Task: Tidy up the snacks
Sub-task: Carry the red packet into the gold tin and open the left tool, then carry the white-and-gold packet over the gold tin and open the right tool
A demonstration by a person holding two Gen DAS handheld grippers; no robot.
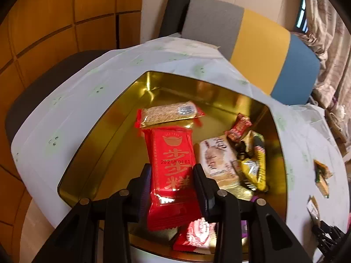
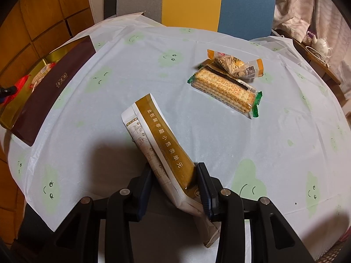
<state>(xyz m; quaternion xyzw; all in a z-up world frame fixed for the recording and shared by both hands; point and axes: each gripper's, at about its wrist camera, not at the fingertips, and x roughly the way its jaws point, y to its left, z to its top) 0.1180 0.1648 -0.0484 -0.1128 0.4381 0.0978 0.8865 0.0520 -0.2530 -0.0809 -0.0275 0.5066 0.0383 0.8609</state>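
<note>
- Left gripper (image 1: 172, 175): both pads pressed on the sides of a red snack packet (image 1: 173, 175) with gold lettering; packet hangs lengthwise between the pads, over the gold tin (image 1: 105, 135).
- Gold tin, open, on the worktop (image 1: 65, 100), which is covered by a pale cloth printed with green faces. Inside: sesame bar in clear wrap (image 1: 170, 115) near the far wall; small red candy (image 1: 240, 127), a beige packet (image 1: 217, 160) and a yellow-black packet (image 1: 255, 164) toward the right side; a red-and-white packet (image 1: 195, 236) at the near edge, partly behind the gripper.
- Right gripper (image 2: 174, 184): clamped on a white-and-gold packet (image 2: 160, 140) near its lower end; packet tilted, upper end pointing away over the cloth.
- Loose on the worktop in the right view: cracker pack with green ends (image 2: 223, 89), an orange-ended snack bag (image 2: 234, 63) lying across its far end, touching.
- Tin's dark brown outer wall (image 2: 46, 94) at the left edge of the right view.
</note>
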